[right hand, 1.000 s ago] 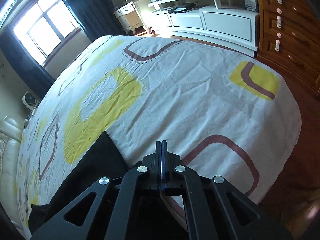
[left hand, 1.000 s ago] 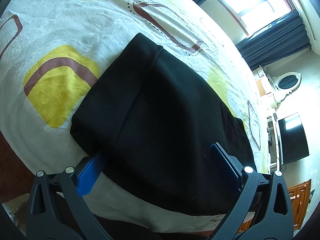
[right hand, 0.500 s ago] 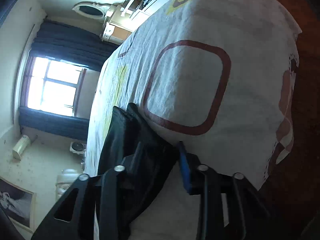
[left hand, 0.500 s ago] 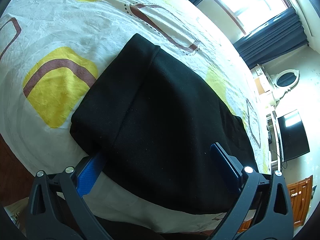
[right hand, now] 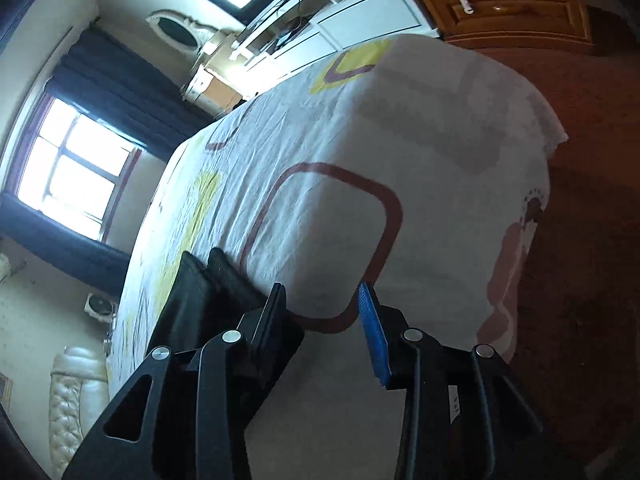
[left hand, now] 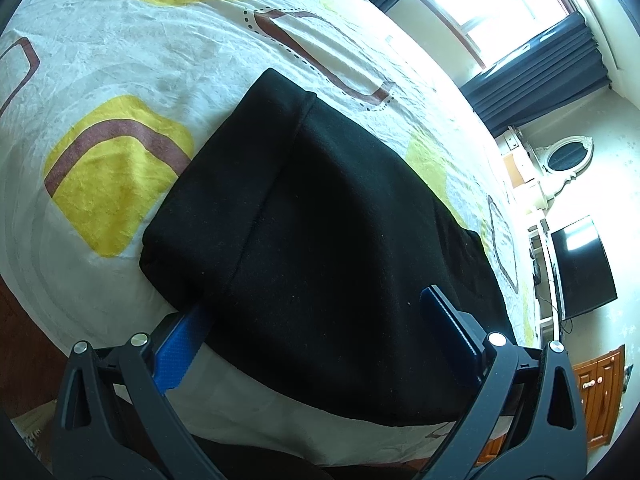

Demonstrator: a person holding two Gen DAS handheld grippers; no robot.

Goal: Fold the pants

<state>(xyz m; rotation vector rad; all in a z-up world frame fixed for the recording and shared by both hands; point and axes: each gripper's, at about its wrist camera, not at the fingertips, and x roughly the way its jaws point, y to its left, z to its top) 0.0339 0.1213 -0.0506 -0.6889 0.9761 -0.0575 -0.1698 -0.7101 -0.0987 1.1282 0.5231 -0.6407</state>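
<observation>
The black pants (left hand: 328,232) lie folded in a thick flat block on the patterned bed sheet (left hand: 132,64). My left gripper (left hand: 316,324) is open, its blue pads spread wide at the near edge of the pants; the left pad's tip is under the fabric and the right pad lies over it. In the right wrist view the folded pants (right hand: 200,292) show edge-on at the lower left. My right gripper (right hand: 324,312) is open and empty, just to the right of the pants' edge, over the sheet (right hand: 400,140).
The bed's edge runs close below both grippers, with wooden floor (right hand: 592,240) beyond. A wooden dresser (right hand: 500,0), a white TV unit (right hand: 352,20) and a window with dark curtains (right hand: 68,176) stand around the bed. A TV (left hand: 580,268) hangs at the right.
My right gripper was shut a second ago; it has rolled sideways, opened and let go of the pants' edge. The left gripper has hardly moved and stays open.
</observation>
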